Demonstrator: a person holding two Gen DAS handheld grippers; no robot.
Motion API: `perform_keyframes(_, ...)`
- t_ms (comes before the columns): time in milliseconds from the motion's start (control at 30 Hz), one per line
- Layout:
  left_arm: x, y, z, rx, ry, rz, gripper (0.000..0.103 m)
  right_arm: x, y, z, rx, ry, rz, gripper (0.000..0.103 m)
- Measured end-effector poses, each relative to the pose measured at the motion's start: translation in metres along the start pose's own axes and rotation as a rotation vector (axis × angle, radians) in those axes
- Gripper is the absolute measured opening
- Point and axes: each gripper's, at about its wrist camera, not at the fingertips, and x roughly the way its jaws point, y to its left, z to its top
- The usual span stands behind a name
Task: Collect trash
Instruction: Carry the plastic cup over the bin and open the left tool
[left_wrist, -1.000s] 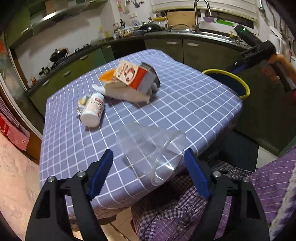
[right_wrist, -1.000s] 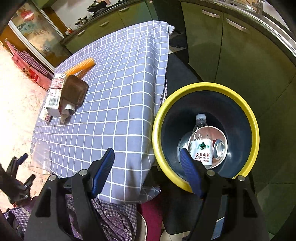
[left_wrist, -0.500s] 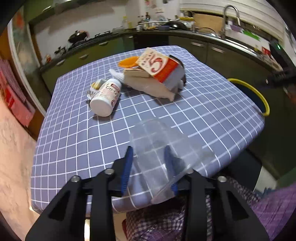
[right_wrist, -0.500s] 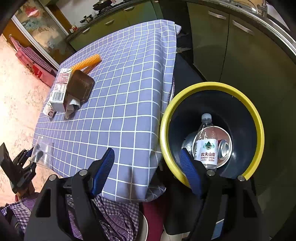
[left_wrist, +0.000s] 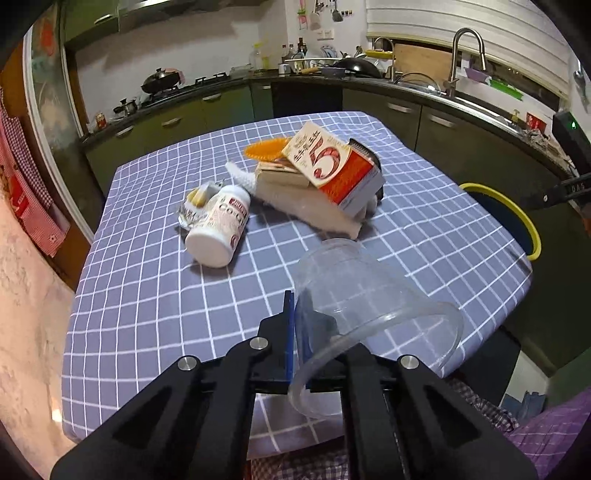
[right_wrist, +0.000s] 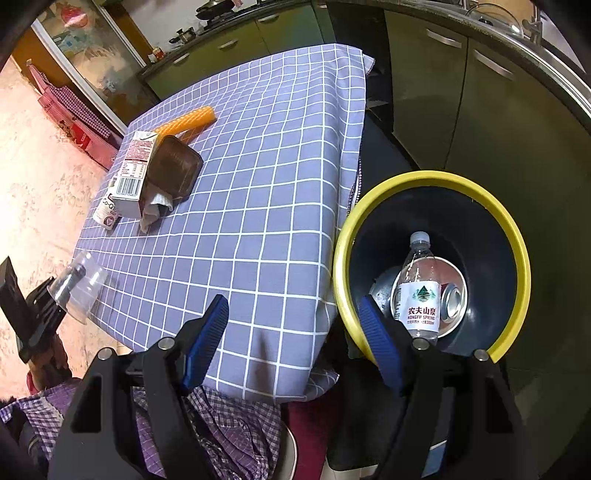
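A clear plastic cup lies on its side at the near edge of the checked table. My left gripper is shut on the cup's wall, one finger inside the cup and one outside. The right wrist view shows the same cup at the table's near left corner. My right gripper stands open with nothing between its fingers, over the table's near right corner beside the yellow-rimmed bin. In the bin lie a water bottle and a can.
Mid-table lie a white pill bottle, a foil wrapper, a red-and-white carton on crumpled white paper, and an orange ribbed piece. Dark cabinets stand behind the bin. A checked garment is below.
The left jaws closed from wide open onto the cup's wall, and the left gripper swung so the table sits more centred. The right gripper stayed open and nearly still.
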Motion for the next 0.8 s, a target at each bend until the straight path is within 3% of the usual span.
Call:
perform_keyframes(200,-0.007,-0.026,0.03,0.077,-0.049,-0.05,0.004,-0.014,-0.015,-0.004,0.022,-0.041,-0.016,0.069)
perform_keyframes(300,-0.005,-0.054,0.053,0.14,-0.066,-0.123,0.004,-0.027,-0.033,-0.009,0.058,-0.069,-0.029,0.069)
perform_keyframes(600,0.039,-0.194,0.13,0.358,-0.051,-0.4,0.005,-0.057,-0.107,-0.044,0.222,-0.12,-0.088,0.069)
perform_keyframes(733,0.074,-0.254,0.151,0.397,0.019,-0.487,0.005,-0.063,-0.13,-0.06,0.274,-0.127,-0.094,0.069)
perform_keyframes(800,0.093,-0.278,0.159,0.413,0.046,-0.491,0.005,-0.064,-0.138,-0.065,0.29,-0.127,-0.093,0.069)
